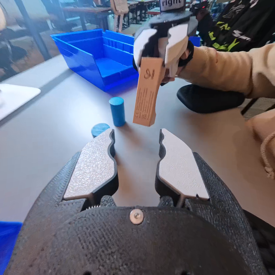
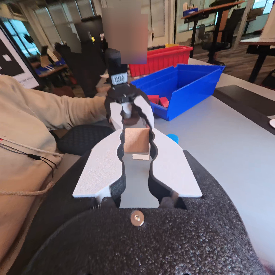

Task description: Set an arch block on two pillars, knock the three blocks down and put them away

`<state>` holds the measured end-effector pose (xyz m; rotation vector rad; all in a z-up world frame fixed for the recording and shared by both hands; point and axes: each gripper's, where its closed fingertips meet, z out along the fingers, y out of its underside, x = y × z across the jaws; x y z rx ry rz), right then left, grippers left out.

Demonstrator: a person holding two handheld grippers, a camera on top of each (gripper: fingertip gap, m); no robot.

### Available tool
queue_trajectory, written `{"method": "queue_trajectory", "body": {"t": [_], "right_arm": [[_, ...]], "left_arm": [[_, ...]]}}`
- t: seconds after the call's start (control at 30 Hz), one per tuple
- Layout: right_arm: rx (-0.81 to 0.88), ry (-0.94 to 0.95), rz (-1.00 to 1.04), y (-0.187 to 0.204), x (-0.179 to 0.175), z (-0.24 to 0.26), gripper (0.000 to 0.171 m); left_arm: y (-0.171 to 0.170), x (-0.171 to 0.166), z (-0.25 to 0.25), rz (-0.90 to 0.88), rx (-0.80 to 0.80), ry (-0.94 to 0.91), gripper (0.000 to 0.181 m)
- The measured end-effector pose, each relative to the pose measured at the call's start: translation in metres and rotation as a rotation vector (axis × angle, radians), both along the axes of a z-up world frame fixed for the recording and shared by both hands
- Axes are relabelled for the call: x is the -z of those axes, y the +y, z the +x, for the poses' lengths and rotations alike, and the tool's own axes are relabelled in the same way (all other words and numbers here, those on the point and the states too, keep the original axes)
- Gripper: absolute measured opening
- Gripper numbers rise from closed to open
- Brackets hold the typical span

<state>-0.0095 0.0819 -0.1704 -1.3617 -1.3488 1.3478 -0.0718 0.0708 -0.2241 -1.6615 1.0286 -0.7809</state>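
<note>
Left wrist view — arch block (image 1: 147, 90) clamped in right gripper (image 1: 154, 59) jaws, hanging end-down; left gripper (image 1: 136, 134) jaws released, empty.

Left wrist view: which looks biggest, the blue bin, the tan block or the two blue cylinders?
1. Blue bin, biggest though farthest away.
2. Tan arch block, held in the air by the right gripper.
3. Standing blue cylinder.
4. Nearer blue cylinder: looks smallest, but the left gripper partly hides it, so I'm unsure.

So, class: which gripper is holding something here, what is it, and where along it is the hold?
The right gripper holds the tan arch block by its upper end; the left gripper is open and empty.
</note>
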Motion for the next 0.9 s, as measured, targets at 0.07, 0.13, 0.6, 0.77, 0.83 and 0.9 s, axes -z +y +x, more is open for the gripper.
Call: {"method": "queue_trajectory", "body": {"t": [0.07,0.13,0.6,0.77,0.83,0.9], "right_arm": [[-0.017,0.069,-0.014,-0.006,-0.014,0.001,0.032],[-0.036,0.140,-0.035,-0.012,-0.027,0.001,0.032],[-0.048,-0.016,0.015,0.001,0.007,0.008,0.032],[-0.063,-0.046,0.043,-0.003,0.012,0.007,0.032],[-0.069,-0.042,0.040,-0.004,0.012,0.007,0.032],[-0.073,-0.042,0.039,-0.004,0.013,0.007,0.032]], "left_arm": [[-0.007,0.008,0.013,-0.039,0.056,-0.022,0.060],[-0.017,0.009,0.028,-0.035,0.110,-0.049,0.062],[-0.006,-0.023,0.014,-0.036,0.044,-0.243,0.032],[-0.009,-0.017,0.016,-0.076,0.068,-0.256,0.033],[-0.010,-0.017,0.016,-0.076,0.069,-0.248,0.032],[-0.011,-0.016,0.016,-0.073,0.072,-0.235,0.032]]}}
